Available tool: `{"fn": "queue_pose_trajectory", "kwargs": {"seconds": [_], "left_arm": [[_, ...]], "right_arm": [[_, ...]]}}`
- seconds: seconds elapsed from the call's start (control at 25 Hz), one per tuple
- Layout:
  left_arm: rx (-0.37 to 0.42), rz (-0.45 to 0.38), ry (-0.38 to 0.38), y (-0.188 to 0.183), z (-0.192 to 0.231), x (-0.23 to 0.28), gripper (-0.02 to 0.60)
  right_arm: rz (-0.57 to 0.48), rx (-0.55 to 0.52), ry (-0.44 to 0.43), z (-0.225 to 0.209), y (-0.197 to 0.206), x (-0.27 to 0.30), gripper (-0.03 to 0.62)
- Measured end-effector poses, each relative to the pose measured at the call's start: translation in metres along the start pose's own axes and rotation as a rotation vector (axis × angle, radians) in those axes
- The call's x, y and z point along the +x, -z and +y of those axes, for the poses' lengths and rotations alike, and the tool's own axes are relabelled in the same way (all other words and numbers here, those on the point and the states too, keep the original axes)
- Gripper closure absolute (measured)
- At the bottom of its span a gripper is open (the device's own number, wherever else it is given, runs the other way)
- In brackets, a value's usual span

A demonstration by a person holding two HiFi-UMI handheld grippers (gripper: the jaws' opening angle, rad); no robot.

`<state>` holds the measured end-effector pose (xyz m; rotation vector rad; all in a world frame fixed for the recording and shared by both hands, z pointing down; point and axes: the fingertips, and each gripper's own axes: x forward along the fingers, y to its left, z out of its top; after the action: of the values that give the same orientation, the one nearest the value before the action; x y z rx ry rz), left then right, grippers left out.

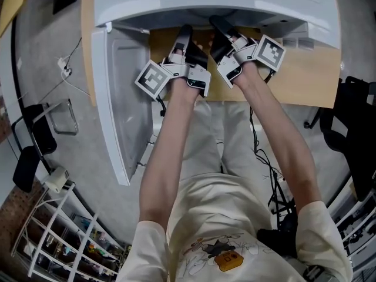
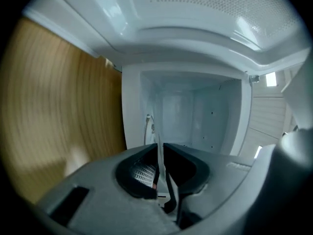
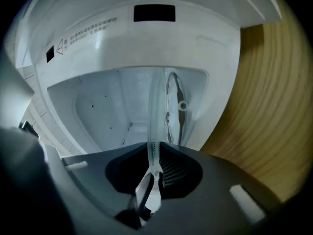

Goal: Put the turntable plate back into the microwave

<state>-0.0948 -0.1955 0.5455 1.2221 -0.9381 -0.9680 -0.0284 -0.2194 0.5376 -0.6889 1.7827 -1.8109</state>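
The clear glass turntable plate [image 3: 156, 106] shows edge-on in both gripper views, held between the two grippers at the mouth of the white microwave [image 1: 235, 4]. My left gripper [image 2: 160, 153] is shut on one thin rim of the plate [image 2: 158, 133]. On the opposite rim my right gripper [image 3: 155, 155] is shut too. In the head view both grippers, left [image 1: 185, 34] and right [image 1: 216, 27], reach under the microwave's top edge, which hides the plate. Beside the plate a thin roller ring with a small wheel [image 3: 182, 105] lies in the cavity [image 2: 200, 116].
The microwave door [image 1: 120, 98] stands swung open at the left. The microwave sits on a wooden table [image 1: 305, 81]. On the floor are cables [image 1: 67, 75], dark chairs [image 1: 35, 145] at both sides and a white wire rack [image 1: 53, 234] at the lower left.
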Motion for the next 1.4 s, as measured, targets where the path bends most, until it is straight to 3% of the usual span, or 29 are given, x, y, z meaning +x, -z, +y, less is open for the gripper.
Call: {"fn": "queue_pose_trajectory", "kwargs": {"seconds": [0.2, 0.36, 0.52, 0.76, 0.96, 1.24, 1.4], "left_arm": [[0.012, -0.001, -0.029, 0.0, 0.002, 0.007, 0.548], [0.023, 0.001, -0.052, -0.001, 0.004, 0.014, 0.552], [0.045, 0.013, -0.073, -0.002, 0.011, 0.012, 0.554], [0.05, 0.019, -0.045, -0.002, 0.007, 0.01, 0.552], [0.052, 0.039, -0.056, 0.0, 0.009, 0.015, 0.561], [0.119, 0.089, -0.036, 0.011, -0.004, 0.004, 0.584], [0.161, 0.123, -0.079, 0.022, 0.004, -0.018, 0.584]], "right_arm": [[-0.026, 0.044, 0.015, 0.002, -0.002, 0.006, 0.551], [-0.022, 0.081, 0.048, 0.002, 0.007, -0.003, 0.507], [-0.024, 0.067, 0.09, -0.003, 0.013, -0.013, 0.558], [-0.043, 0.056, 0.11, -0.003, 0.011, -0.013, 0.566], [-0.052, 0.057, 0.177, -0.014, 0.003, -0.01, 0.576], [-0.088, 0.06, 0.168, -0.005, -0.011, 0.007, 0.589], [-0.097, 0.037, 0.2, -0.001, -0.01, 0.007, 0.589]]}}
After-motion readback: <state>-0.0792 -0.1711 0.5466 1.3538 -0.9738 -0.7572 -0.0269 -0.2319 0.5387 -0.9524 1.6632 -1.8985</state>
